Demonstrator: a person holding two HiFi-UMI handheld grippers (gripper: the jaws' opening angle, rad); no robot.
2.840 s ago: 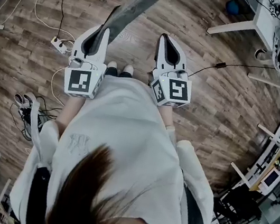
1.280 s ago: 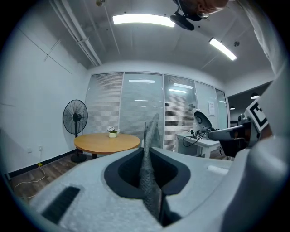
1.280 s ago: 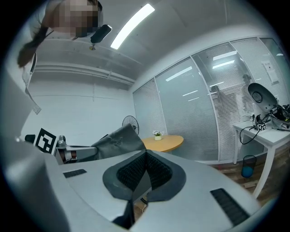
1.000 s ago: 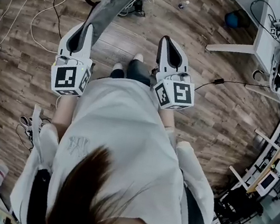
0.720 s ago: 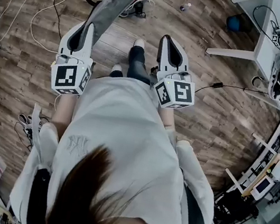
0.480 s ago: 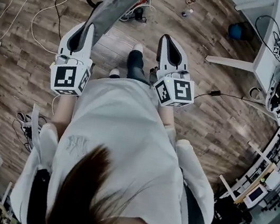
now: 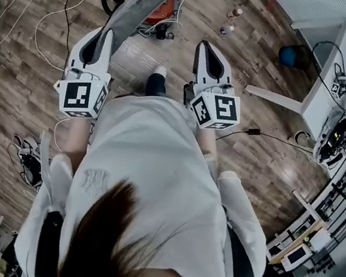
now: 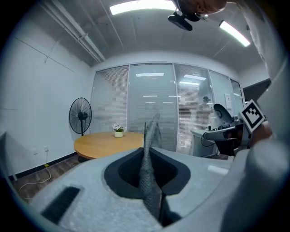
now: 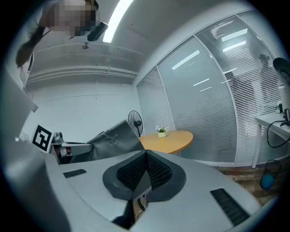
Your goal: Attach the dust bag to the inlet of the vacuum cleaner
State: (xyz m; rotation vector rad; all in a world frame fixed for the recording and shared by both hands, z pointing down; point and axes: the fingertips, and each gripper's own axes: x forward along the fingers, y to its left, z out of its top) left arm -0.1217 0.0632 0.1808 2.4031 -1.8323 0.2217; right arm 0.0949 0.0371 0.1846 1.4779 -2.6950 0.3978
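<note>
In the head view my left gripper [image 7: 107,31] is shut on the lower end of a flat grey dust bag [image 7: 138,6], which slants up and to the right from its jaws. The left gripper view shows the bag [image 8: 151,181] edge-on, pinched between the jaws. The red vacuum cleaner [image 7: 162,12] with its black hose stands on the floor at the top, partly hidden behind the bag. My right gripper [image 7: 205,44] is held level beside the left, shut, with nothing in it. In the right gripper view the bag [image 9: 111,138] hangs off to the left.
White and black cables [image 7: 50,7] loop over the wooden floor at the left. Two small bottles [image 7: 233,14], a blue ball [image 7: 288,55] and a white table [image 7: 314,73] lie at the right. A round wooden table [image 8: 108,142] and a fan [image 8: 80,115] stand ahead.
The person has walked forward. The vacuum cleaner, bottles and white table have slid down in the head view, nearer to me. Both grippers kept their pose, the left still holding the bag.
</note>
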